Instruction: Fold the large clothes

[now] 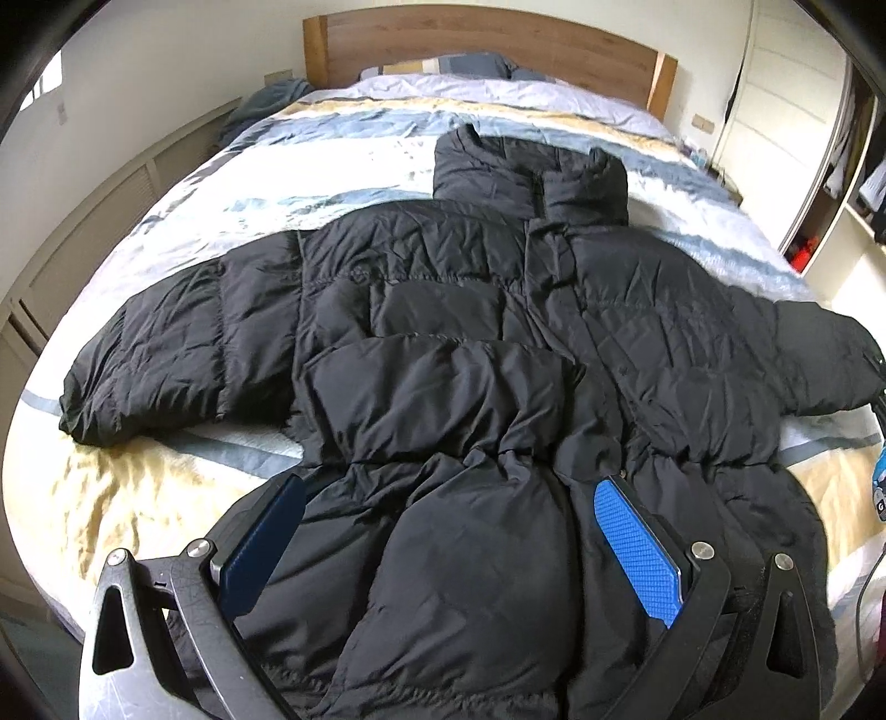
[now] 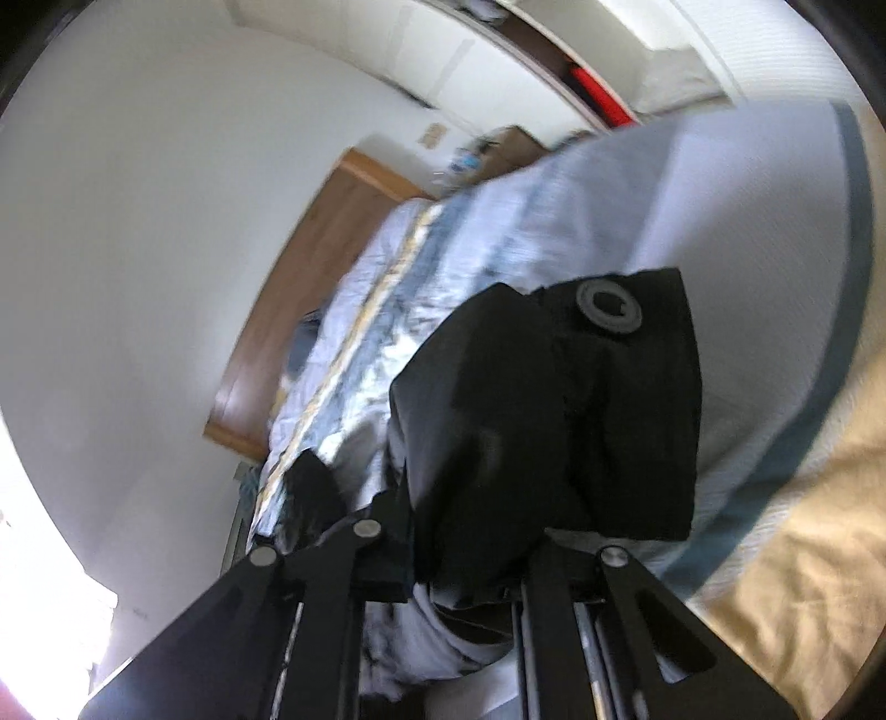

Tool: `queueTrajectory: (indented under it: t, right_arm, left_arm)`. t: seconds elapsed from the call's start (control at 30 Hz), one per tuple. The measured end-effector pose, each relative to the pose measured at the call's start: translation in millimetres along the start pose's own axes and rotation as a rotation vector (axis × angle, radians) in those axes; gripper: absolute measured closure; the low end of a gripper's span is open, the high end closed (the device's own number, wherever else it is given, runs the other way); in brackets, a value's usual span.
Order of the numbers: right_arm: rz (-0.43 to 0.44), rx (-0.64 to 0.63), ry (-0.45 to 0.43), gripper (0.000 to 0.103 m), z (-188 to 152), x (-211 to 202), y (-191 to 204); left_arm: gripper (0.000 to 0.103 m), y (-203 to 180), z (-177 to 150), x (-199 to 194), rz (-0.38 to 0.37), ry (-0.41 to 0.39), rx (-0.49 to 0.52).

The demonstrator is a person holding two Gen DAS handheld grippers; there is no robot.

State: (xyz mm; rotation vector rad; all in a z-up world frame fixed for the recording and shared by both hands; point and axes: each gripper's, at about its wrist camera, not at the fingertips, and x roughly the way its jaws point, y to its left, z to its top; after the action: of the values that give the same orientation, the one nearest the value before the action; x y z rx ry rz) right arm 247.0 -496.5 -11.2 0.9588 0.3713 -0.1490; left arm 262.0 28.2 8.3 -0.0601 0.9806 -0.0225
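A black puffer jacket [image 1: 443, 288] lies front-up on the bed, collar toward the headboard and sleeves spread. My left gripper [image 1: 448, 531] stands at the near hem. Its blue pads [image 1: 637, 543] are wide apart, and the puffy hem bulges up between them and is gripped. In the right wrist view the black sleeve cuff [image 2: 554, 415] with a round grey snap [image 2: 609, 313] hangs lifted over the bed. My right gripper [image 2: 470, 531] is shut on the cuff, and the fabric hides its fingertips.
The bed's striped blue, white and yellow cover [image 1: 138, 498] spreads around the jacket. A wooden headboard [image 1: 487, 39] and pillows [image 1: 443, 66] stand at the far end. Low wall cabinets [image 1: 83, 232] run along the left. An open wardrobe [image 1: 830, 166] is at the right.
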Motion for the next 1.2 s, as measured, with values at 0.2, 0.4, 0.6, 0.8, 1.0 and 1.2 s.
queueTrajectory:
  t: [0.2, 0.4, 0.6, 0.8, 1.0, 1.2]
  right_arm:
    - [0.111, -0.154, 0.057, 0.093, -18.3, -8.4, 77.6]
    - [0.182, -0.315, 0.14, 0.094, -56.1, -12.7, 147.8]
    - [0.21, -0.459, 0.239, 0.094, -109.3, -6.4, 202.1]
    - [0.194, -0.625, 0.359, 0.094, -177.3, 1.2, 234.0]
    - [0.121, -0.74, 0.494, 0.094, -248.9, 11.2, 217.8]
    - [0.043, -0.783, 0.608, 0.094, -297.5, 39.8, 197.3]
  left_arm:
    - [0.001, 15.5, -8.5, -32.0, -0.021, -0.056, -0.033]
    - [0.001, 36.2, -22.3, -62.7, -0.016, -0.109, -0.048]
    - [0.001, 58.4, -37.1, -83.1, -0.021, -0.14, -0.077]
    - [0.001, 78.1, -50.8, -94.4, -0.033, -0.157, -0.105]
    - [0.001, 86.2, -63.1, -94.3, -0.054, -0.144, -0.124]
    - [0.001, 84.6, -70.2, -98.3, -0.016, -0.16, -0.133]
